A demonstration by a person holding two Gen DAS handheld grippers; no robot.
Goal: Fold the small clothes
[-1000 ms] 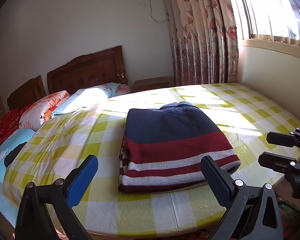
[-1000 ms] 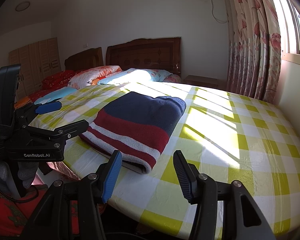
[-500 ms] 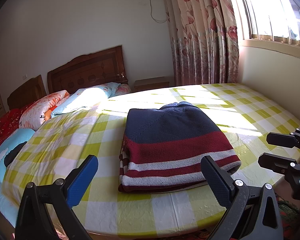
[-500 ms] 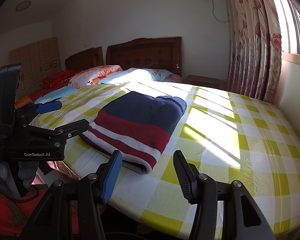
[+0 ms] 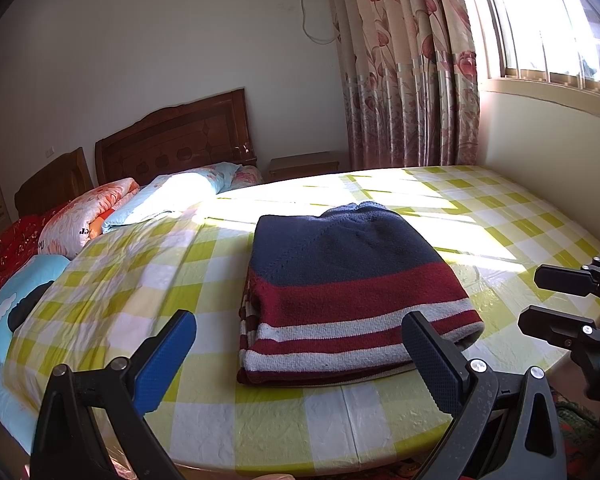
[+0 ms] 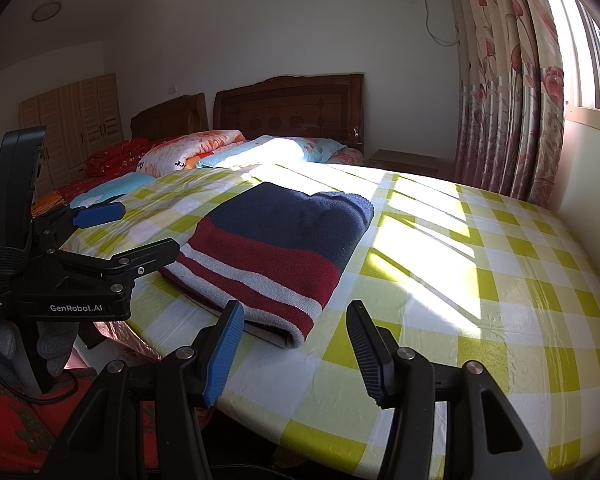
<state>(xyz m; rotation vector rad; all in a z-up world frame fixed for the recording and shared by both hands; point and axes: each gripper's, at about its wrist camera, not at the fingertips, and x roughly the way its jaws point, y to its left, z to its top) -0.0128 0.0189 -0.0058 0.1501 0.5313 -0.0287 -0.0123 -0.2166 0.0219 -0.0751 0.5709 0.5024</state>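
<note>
Left wrist view shows a folded sweater [image 5: 348,292] lying flat on a round tabletop [image 5: 284,436] covered with a yellow and white checked cloth. The sweater is knitted, with a dark blue upper part, then a wide dark red band, then thin grey-white and red stripes near the edge closest to the camera. It is folded into a compact rectangle with several layers visible at its left side and near edge; its right near corner is rounded. Sunlight falls on the tabletop behind and to the right of it.

The left gripper [image 5: 300,360] is above the near edge of the tabletop, its jaws standing wide apart with nothing between the pads; the sweater lies just beyond them, not touched. In the right wrist view the right gripper [image 6: 296,348] has its jaws apart at a medium width, empty, near the striped corner of the sweater [image 6: 276,256] but not touching it.

Behind the tabletop is a bed [image 5: 112,216] with pillows and a wooden headboard [image 5: 172,140]. A flowered curtain [image 5: 408,68] hangs beside the window [image 5: 540,20].
</note>
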